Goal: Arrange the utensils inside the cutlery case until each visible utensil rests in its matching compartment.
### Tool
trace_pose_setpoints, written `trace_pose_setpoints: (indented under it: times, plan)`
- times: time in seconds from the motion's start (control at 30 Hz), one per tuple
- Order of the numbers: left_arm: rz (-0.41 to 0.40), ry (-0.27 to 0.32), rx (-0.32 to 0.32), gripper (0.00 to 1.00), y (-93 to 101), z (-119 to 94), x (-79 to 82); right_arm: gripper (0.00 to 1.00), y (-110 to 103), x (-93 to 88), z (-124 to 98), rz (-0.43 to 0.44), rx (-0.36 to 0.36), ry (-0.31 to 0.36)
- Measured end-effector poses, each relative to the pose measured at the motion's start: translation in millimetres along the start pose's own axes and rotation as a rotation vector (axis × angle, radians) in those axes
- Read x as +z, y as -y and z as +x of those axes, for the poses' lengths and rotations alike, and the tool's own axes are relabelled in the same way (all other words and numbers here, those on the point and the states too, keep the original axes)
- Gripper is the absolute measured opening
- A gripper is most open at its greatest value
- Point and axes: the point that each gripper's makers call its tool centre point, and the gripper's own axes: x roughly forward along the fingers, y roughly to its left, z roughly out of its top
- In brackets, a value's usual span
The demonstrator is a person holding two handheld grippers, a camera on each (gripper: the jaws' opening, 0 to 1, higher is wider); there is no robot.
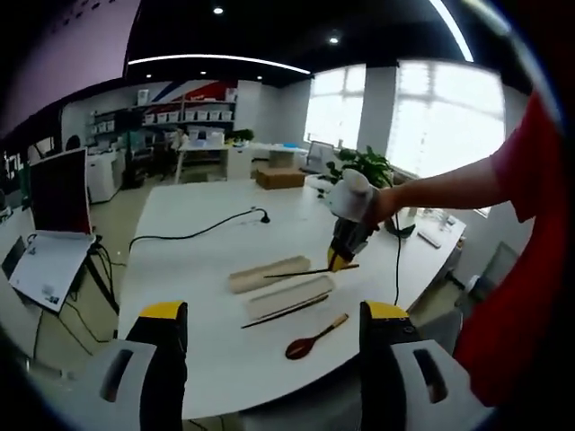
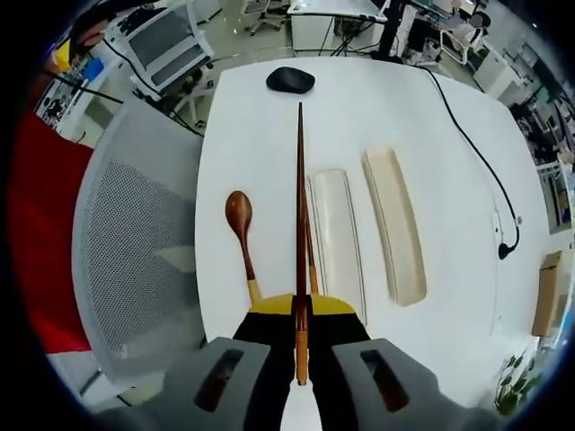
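Note:
Two long beige halves of the cutlery case lie side by side on the white table: the nearer half (image 1: 289,296) (image 2: 337,233) and the farther half (image 1: 268,272) (image 2: 395,224). My right gripper (image 2: 301,310) (image 1: 346,250) is shut on a dark wooden chopstick (image 2: 300,197) (image 1: 305,271), held above the table and over the case. A second chopstick (image 1: 287,312) (image 2: 311,259) lies along the nearer half's edge. A brown wooden spoon (image 1: 314,337) (image 2: 241,224) rests on the table beside it. My left gripper (image 1: 276,312) is open, back from the table's edge, with nothing between its jaws.
A black mouse (image 2: 290,80) sits at one end of the table, and a black cable (image 1: 198,232) (image 2: 476,144) runs across it. A grey mesh chair (image 2: 135,251) stands by the table edge near the spoon. A person's red sleeve (image 1: 530,251) is at the right.

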Motion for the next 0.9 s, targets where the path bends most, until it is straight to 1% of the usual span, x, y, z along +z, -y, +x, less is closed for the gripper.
trace_pose_setpoints:
  times: [0.1,0.17,0.33,0.57,0.63,0.67,0.73,0.8,0.9]
  plan:
    - [0.002,-0.012,-0.012,0.79,-2.1,2,-1.8,0.0,6,-1.9,1,-0.012,-0.011,-0.024]
    - [0.008,-0.019,-0.008,0.79,-4.0,2,-1.9,0.0,10,-0.5,-1,-0.013,-0.016,-0.027]
    - [0.002,-0.009,-0.01,0.79,-6.1,-1,-0.1,0.0,16,3.4,-8,-0.016,-0.021,-0.032]
    - [-0.016,-0.014,-0.003,0.79,-5.3,-9,-11.2,0.0,26,7.1,-20,-0.047,-0.033,-0.039]
    - [-0.019,-0.017,-0.004,0.78,-3.4,-10,-14.3,0.0,31,7.8,-26,-0.077,-0.04,-0.044]
    - [-0.019,-0.017,-0.003,0.78,-2.8,-11,-15.4,0.0,31,8.6,-30,-0.108,-0.027,-0.042]
    - [-0.033,-0.016,-0.003,0.78,-1.8,-11,-18.9,0.0,37,8.9,-34,-0.108,-0.035,-0.046]
    - [-0.042,-0.023,-0.009,0.78,-0.4,-10,-21.9,0.0,41,10.8,-39,-0.132,-0.028,-0.041]
    - [-0.028,-0.032,-0.014,0.78,0.1,-9,-23.4,0.0,52,10.4,-47,-0.12,-0.041,-0.052]
